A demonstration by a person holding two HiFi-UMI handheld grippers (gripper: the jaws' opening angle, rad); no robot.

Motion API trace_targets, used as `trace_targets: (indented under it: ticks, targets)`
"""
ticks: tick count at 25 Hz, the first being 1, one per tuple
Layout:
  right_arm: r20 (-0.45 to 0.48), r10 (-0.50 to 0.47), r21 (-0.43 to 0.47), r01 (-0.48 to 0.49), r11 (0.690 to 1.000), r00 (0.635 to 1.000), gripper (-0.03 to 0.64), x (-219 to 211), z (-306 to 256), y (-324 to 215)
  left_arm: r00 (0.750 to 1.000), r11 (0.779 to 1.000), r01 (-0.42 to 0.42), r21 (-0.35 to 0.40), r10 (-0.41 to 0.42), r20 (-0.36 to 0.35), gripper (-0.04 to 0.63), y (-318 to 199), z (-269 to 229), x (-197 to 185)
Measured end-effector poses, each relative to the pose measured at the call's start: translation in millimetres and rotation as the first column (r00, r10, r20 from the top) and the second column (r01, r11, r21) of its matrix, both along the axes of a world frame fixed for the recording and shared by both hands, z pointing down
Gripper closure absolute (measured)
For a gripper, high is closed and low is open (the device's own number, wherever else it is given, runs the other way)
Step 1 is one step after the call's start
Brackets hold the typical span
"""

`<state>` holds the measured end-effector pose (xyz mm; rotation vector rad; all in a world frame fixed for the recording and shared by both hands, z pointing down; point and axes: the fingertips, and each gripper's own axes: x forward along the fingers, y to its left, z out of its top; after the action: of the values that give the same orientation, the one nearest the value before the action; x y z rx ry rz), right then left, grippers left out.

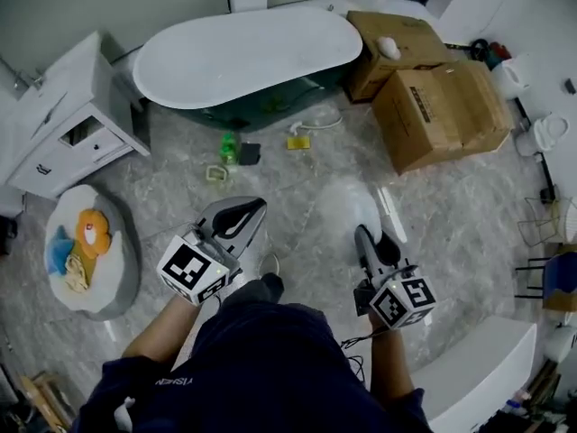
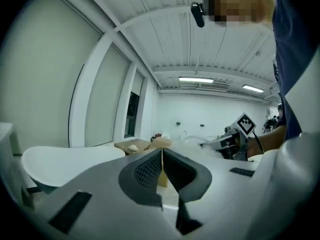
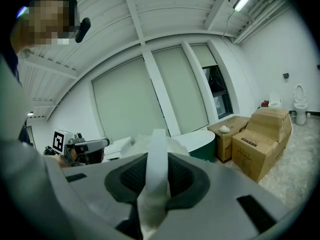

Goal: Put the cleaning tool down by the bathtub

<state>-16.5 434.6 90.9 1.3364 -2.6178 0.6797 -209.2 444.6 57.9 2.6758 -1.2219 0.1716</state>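
Transport step, I judge: the right gripper [image 1: 364,234] grips the white cleaning tool [image 1: 347,204] by its strap [image 3: 157,156]; the left gripper [image 1: 256,207] is clenched empty. Next: carry to the bathtub [image 1: 243,57] at twelve o'clock, lower, release.

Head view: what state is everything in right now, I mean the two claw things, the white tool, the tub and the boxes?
Left gripper: shut, nothing seen in it.
Right gripper: shut on the tool.
Tool: held in the air, not yet set down.
Bathtub: standing upright, nothing seen in it.
Boxes: closed.
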Motion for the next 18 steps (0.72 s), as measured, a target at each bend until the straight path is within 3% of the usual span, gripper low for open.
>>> trace_targets:
  ticks: [18]
  targets:
    - [0.003,0.069,0.006,-0.069,0.998,0.998,0.524,-0.3,-1.7,-93.8,0.999,0.999,-0.039,0.007,0.039,0.000,0.560,-93.7,0.6,-13.1]
